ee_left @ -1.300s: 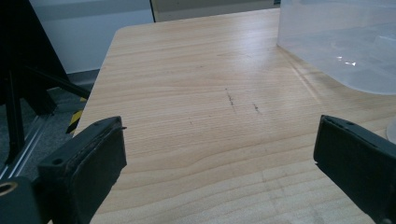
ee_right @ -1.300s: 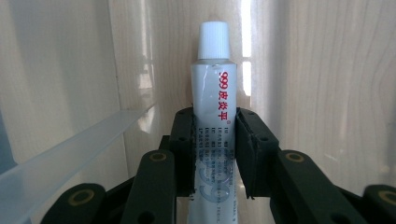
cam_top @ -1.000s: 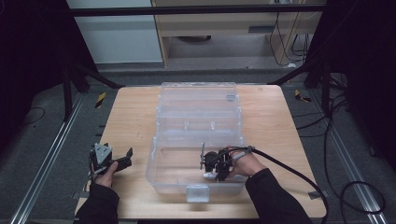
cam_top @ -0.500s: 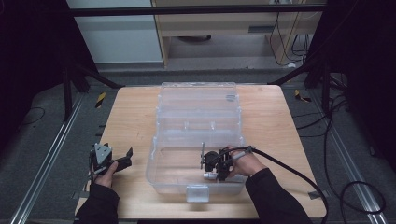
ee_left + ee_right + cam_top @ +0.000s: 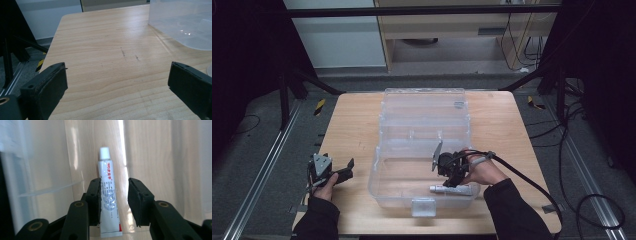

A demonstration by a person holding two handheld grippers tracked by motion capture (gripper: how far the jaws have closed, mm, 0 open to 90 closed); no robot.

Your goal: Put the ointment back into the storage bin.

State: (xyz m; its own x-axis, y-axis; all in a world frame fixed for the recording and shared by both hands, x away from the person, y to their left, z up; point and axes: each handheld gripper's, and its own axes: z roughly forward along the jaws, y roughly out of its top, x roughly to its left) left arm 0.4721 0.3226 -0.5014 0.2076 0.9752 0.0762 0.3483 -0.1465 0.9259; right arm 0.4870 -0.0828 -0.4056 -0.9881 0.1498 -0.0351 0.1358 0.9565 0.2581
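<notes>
High view. Clear plastic box (image 5: 422, 150), lid folded back, in the middle of wooden table (image 5: 352, 120). Tube (image 5: 453, 189) flat on the box floor near the front wall, long axis running side to side, cap toward the left. Right gripper (image 5: 447, 172) just above the tube inside the box, cable trailing off to the right. Left gripper (image 5: 343, 172) low over the bare table left of the box, apart from it.

Left gripper view. Jaws wide apart, nothing between them, plain table beneath; curved corner of the box at upper right.

Right gripper view. Jaws just been opening; tube (image 5: 108, 195) between them, lying on the box floor. Left pad (image 5: 96, 200) seemingly touching the tube's edge, right pad clear with a gap. Long axis straight away from the camera, white cap at the far end, crimped flat end nearest.

Risks, judged. Tube possibly clinging to the left pad and dragged or tilted on withdrawal. Right gripper or its cable liable to catch the front wall on the way out and shift the box.
</notes>
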